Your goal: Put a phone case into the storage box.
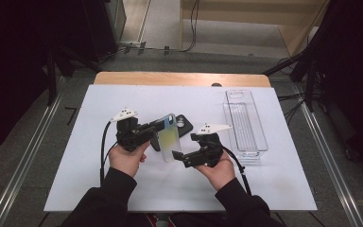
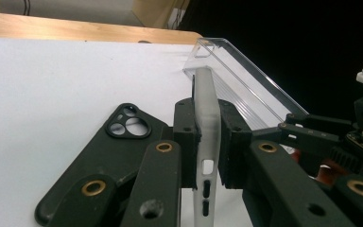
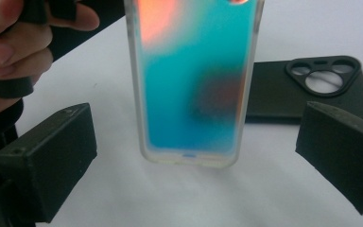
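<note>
**Light, slick case: grip the rim, not the face**

Your left hand-held gripper (image 1: 157,128) clamps the iridescent phone case (image 1: 168,137) by its long edges, just above the counter (image 1: 99,156). It looks light, bendy and glossy. Your right hand-held gripper (image 1: 178,157) gapes wide; take the frosted bottom rim.

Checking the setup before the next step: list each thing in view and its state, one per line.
Iridescent translucent phone case: lifted, on edge, clamped.
Black phone case with camera cutout: flat on the white table, free.
Clear plastic rectangular tray: upright, empty.
Left gripper: shut on the iridescent case.
Right gripper: open, holding nothing.
</note>
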`<action>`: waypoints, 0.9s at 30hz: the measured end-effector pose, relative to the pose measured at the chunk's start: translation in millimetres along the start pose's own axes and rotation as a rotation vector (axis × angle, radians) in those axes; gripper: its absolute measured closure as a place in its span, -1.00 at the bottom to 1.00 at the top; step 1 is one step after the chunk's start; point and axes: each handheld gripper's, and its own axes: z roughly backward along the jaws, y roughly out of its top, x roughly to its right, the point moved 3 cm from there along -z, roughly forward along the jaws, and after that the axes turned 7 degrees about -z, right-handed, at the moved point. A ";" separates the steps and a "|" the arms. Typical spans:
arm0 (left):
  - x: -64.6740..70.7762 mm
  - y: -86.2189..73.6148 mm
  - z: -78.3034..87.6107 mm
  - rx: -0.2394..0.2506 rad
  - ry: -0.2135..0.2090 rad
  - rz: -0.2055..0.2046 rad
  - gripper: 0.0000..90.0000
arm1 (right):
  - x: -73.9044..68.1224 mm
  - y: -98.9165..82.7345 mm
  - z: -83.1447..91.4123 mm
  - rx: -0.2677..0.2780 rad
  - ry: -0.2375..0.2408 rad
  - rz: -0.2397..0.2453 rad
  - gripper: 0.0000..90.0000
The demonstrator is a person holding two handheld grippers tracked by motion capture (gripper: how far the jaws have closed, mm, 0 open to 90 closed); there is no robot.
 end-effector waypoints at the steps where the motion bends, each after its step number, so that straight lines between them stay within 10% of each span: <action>1: 1.3 0.1 0.0 0.004 0.000 -0.005 0.79 | -0.7 1.8 0.4 0.007 -0.010 -0.001 -1.00; 27: 39.2 -3.1 -0.6 -0.001 -0.055 -0.015 0.79 | -18.0 20.5 -3.8 0.051 -0.071 -0.004 -1.00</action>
